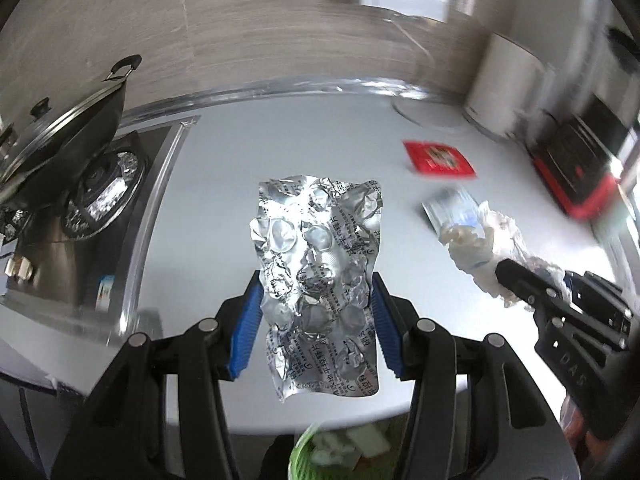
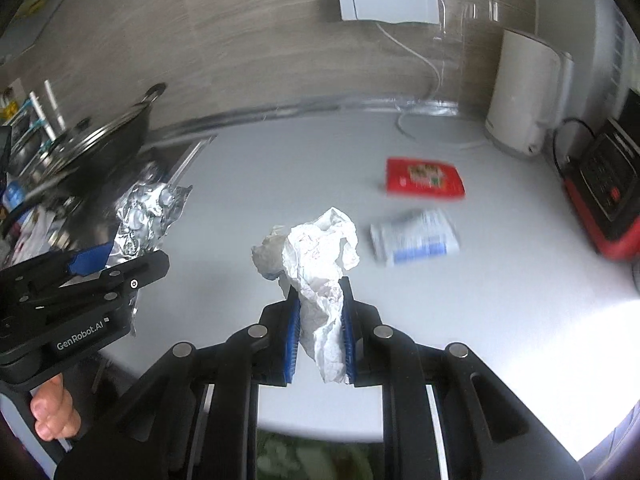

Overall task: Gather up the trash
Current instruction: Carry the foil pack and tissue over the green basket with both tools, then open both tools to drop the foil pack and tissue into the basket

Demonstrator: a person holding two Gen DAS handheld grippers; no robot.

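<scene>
Grey-white and smooth, the table (image 2: 280, 168) runs back to a wood-grain wall, with a stove and a lidded black wok (image 1: 68, 120) off to the left of both tongs. Left tongs (image 1: 318, 300) are clenched on an empty silver blister pack (image 1: 320, 256), their blue pads (image 1: 246, 332) pressing its two long edges; the foil sheet stands up between them, lifted off the table. Right tongs (image 2: 320, 320) are squeezed tight on a crumpled white paper wad (image 2: 320, 264), which sticks up and forward from between the pads, also clear of the table. Ahead and to the right of the right tongs, a red sachet (image 2: 424, 178) and a white-and-blue packet (image 2: 414, 238) lie flat on the table, near each other. Farther back on that side stand a white kettle (image 2: 524, 100) and a red-and-black appliance (image 2: 604, 192). Just below the left tongs, beyond the table edge, a green-rimmed bin (image 1: 340, 452) holding pale scraps shows. Fingers (image 2: 52, 412) grip the left tongs' handle.
</scene>
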